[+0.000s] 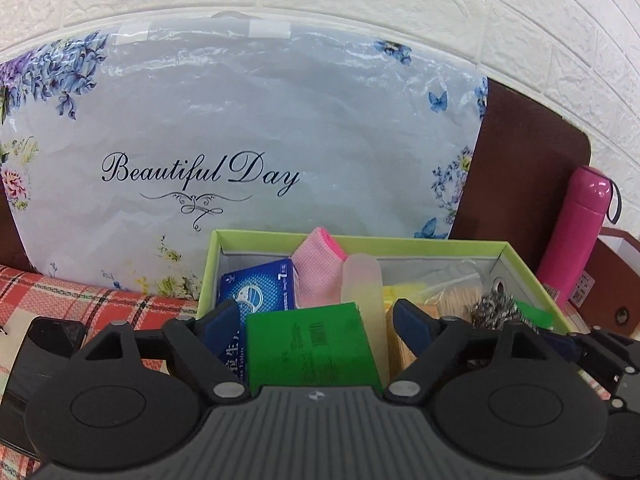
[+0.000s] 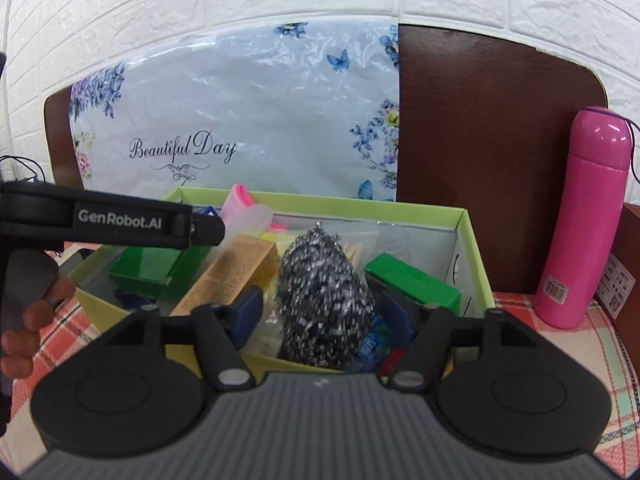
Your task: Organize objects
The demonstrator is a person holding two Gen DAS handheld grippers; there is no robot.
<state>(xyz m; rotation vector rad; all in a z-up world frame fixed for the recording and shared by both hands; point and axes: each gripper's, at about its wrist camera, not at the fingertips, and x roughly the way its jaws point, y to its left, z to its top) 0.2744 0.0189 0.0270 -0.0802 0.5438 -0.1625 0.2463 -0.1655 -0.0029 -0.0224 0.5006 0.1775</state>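
Observation:
A light-green box (image 1: 360, 240) (image 2: 474, 264) holds many small items. My left gripper (image 1: 316, 316) is shut on a green carton (image 1: 312, 344) just above the box's near-left part; the same carton shows in the right wrist view (image 2: 144, 268) under the left gripper's body (image 2: 120, 220). My right gripper (image 2: 326, 312) is shut on a steel-wool scourer (image 2: 324, 296) over the box's near edge; the scourer also shows in the left wrist view (image 1: 496, 308). In the box lie a blue packet (image 1: 260, 288), a pink cloth (image 1: 320, 272), a tan carton (image 2: 228, 276) and a second green carton (image 2: 412, 284).
A pink flask (image 2: 584, 216) (image 1: 576, 232) stands right of the box. A plastic-wrapped "Beautiful Day" board (image 1: 240, 140) leans on a brown headboard (image 2: 480, 140) behind. A black phone (image 1: 44, 352) lies left on the checked cloth (image 2: 560, 344). A brown box (image 1: 616, 288) sits far right.

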